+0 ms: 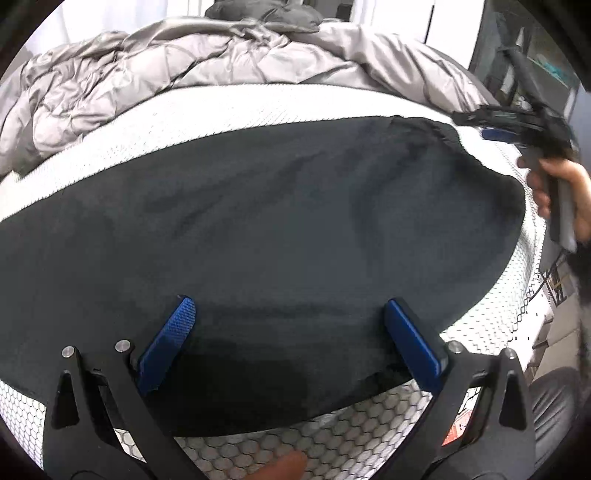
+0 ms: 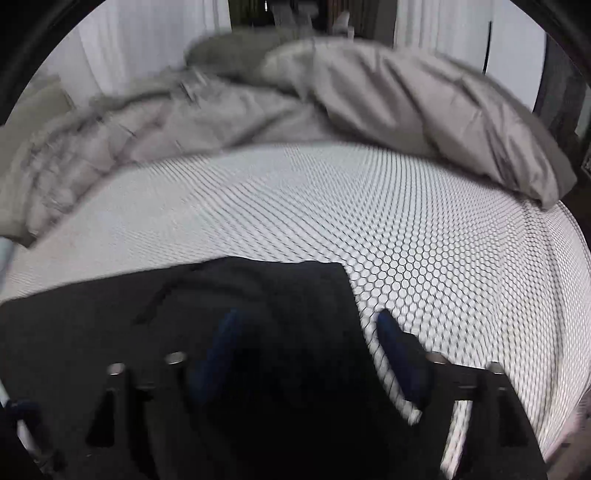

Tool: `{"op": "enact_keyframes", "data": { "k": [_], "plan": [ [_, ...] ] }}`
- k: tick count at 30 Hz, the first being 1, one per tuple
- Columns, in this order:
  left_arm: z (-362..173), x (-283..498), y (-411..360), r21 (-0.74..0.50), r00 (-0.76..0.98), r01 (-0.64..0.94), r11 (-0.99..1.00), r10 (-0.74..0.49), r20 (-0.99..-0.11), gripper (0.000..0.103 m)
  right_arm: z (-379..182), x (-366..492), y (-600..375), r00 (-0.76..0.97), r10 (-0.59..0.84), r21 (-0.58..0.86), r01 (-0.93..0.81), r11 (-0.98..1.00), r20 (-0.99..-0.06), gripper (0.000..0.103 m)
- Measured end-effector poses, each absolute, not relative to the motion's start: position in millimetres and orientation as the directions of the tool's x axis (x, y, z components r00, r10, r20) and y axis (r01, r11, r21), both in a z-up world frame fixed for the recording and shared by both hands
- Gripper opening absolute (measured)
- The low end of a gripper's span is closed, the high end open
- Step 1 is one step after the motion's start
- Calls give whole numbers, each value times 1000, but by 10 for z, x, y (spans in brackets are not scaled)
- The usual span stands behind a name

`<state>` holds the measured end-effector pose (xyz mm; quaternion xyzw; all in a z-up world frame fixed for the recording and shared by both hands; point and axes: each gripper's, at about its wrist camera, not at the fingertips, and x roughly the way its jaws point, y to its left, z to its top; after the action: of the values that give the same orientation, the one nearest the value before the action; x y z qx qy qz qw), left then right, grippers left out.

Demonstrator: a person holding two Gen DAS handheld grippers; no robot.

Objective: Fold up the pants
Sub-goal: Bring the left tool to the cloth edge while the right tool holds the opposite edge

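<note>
Dark pants [image 1: 277,221] lie spread flat across a white mattress [image 1: 332,443] with a honeycomb print. My left gripper [image 1: 290,302] hovers over their near edge, open, with nothing pinched between its blue pads [image 1: 168,343]. In the left wrist view the right gripper [image 1: 480,123] sits at the pants' far right end, held by a hand [image 1: 565,192]. The right wrist view is blurred. There my right gripper [image 2: 307,315] is open above the pants' corner [image 2: 258,295], one finger over cloth and the other over bare mattress [image 2: 424,240].
A rumpled grey duvet [image 1: 166,70] is piled along the far side of the bed [image 2: 406,103], with a dark pillow [image 1: 266,13] behind it. Shelving [image 1: 535,66] and a dark seat [image 1: 554,398] lie off the right edge. White curtains [image 2: 147,48] hang behind.
</note>
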<state>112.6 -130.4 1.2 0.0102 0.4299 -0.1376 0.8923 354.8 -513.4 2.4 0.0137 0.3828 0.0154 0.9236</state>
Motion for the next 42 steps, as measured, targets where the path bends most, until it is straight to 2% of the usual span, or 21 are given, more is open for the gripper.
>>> {"op": "enact_keyframes", "data": {
  "k": [1,7,10,11,14,15,17,19,21,23,25,27,30,32,35,37,39,41,42],
  "plan": [
    [15,1120,-1341,-91,595,259,961,-234,-769,102,106,3356,-5129,732,65,61,-33,998,-678,98],
    [36,1110,-1560,-89,593,282,955,-247,-767,102,131,2552,-4919,779,163,120,-112,986,-606,103],
    [-16,1114,-1673,-57,582,287,956,-221,-783,102,-128,2158,-4784,744,235,163,-170,972,-626,103],
    [-40,1117,-1683,-47,579,287,957,-212,-787,102,-325,2162,-4722,711,238,152,-184,971,-661,103],
    [-83,1065,-1677,-27,574,300,954,-203,-793,102,-733,2196,-4641,625,91,5,-137,990,-775,101],
    [-71,1022,-1631,-23,576,307,951,-205,-791,102,-776,2103,-4652,647,62,-37,-139,990,-760,101],
    [-44,939,-1516,-22,579,314,949,-209,-788,102,-700,1958,-4770,681,63,-31,-125,992,-729,102],
    [-7,843,-1367,-25,593,306,952,-211,-777,102,-644,1859,-4996,698,71,49,-51,997,-713,102],
    [26,787,-1236,-36,606,297,954,-218,-766,102,-634,1810,-5267,705,120,191,23,981,-699,102],
    [54,769,-1125,-49,618,278,959,-218,-755,102,-645,1776,-5556,725,239,411,66,909,-646,102],
    [69,781,-1047,-71,619,253,965,-218,-754,102,-723,1832,-5714,716,347,570,87,817,-606,102],
    [102,795,-989,-95,629,229,969,-222,-745,102,-777,1913,-5791,721,411,665,92,741,-558,102],
    [165,838,-908,-107,646,195,975,-210,-734,102,-796,2067,-5864,747,425,729,115,675,-511,98],
    [153,870,-847,-115,642,179,977,-205,-739,102,-783,2190,-5901,764,397,726,134,674,-509,82],
    [81,930,-792,-81,628,158,984,-164,-760,102,-655,2259,-5818,753,237,566,211,797,-614,68],
    [66,935,-733,-65,635,154,986,-149,-758,102,-528,2153,-5723,766,126,461,240,854,-631,69],
    [86,947,-660,-69,644,145,987,-147,-751,102,-335,1996,-5515,774,-12,267,233,935,-633,69],
    [110,995,-604,-85,644,141,986,-157,-749,102,-217,1856,-5310,798,-73,135,189,973,-598,79],
    [125,1045,-597,-94,639,143,985,-164,-752,102,-183,1844,-5196,800,-51,115,148,982,-598,82]
  ]
}}
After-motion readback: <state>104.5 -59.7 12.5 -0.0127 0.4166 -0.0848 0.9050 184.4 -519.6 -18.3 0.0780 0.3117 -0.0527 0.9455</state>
